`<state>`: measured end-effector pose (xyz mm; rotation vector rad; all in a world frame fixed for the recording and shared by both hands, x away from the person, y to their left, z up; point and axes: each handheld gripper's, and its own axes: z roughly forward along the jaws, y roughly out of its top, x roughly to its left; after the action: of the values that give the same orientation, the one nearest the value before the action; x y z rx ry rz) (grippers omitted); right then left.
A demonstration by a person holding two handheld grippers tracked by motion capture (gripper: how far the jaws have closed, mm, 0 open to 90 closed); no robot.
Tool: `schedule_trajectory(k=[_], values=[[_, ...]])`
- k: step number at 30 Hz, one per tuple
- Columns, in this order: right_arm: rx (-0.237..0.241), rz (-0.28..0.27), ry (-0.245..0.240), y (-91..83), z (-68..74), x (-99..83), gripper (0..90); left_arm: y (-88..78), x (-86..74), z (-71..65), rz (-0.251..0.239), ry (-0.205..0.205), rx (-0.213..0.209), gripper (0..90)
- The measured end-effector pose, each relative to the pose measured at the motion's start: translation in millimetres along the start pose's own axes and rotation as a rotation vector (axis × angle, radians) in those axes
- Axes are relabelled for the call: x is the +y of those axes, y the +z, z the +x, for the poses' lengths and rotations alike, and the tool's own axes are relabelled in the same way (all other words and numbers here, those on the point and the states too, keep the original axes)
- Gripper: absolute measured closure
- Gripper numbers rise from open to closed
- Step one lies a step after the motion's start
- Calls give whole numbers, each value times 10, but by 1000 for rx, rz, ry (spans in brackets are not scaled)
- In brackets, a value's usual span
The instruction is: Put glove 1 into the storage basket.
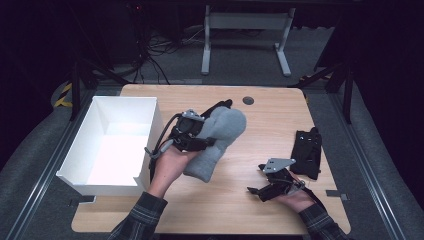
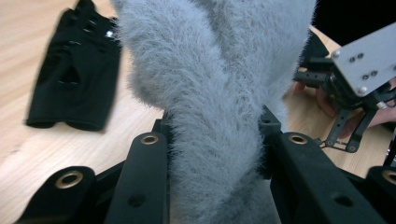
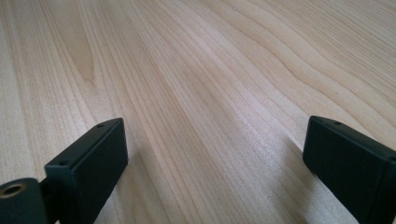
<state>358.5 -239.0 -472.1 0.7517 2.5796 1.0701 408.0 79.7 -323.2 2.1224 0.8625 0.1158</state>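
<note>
A fuzzy grey sock [image 1: 219, 140] hangs lifted above the middle of the wooden table [image 1: 260, 125], pinched in my left gripper [image 1: 200, 131]. In the left gripper view the grey sock [image 2: 215, 93] is squeezed between the two black jaws, with my left gripper [image 2: 215, 140] shut on it. A black fabric piece [image 1: 307, 151] lies flat at the table's right side, and the same black fabric piece [image 2: 70, 79] lies beyond the sock. My right gripper [image 1: 261, 181] rests low near the front right with its jaws wide apart; the right gripper [image 3: 215, 158] has bare wood between its jaws.
A white open box [image 1: 80, 150] stands at the table's left edge, right beside my left hand. A round black grommet [image 1: 248, 100] sits near the far edge. Beyond the table are a white desk frame [image 1: 245, 30] and cables on the floor.
</note>
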Motion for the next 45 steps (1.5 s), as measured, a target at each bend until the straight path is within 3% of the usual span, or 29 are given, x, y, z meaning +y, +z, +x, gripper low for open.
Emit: schedule_trajectory(k=[13, 18, 23, 30, 39, 45], values=[[0, 0, 0, 0, 0, 0, 69, -596, 117, 254, -59, -29, 81, 673], [0, 0, 0, 0, 0, 0, 69, -798, 103, 365, -73, -46, 115, 673], [0, 0, 0, 0, -1, 1, 68, -1106, 52, 529, -84, -73, 175, 672], [-3, 0, 1, 3, -3, 2, 67, -1464, -78, 735, -120, -131, 230, 672], [-6, -1, 4, 4, -3, 3, 67, -1739, -345, 1017, -146, -209, 281, 672], [-8, -1, 6, 4, -4, 3, 67, -1827, -513, 1158, -142, -249, 296, 672]])
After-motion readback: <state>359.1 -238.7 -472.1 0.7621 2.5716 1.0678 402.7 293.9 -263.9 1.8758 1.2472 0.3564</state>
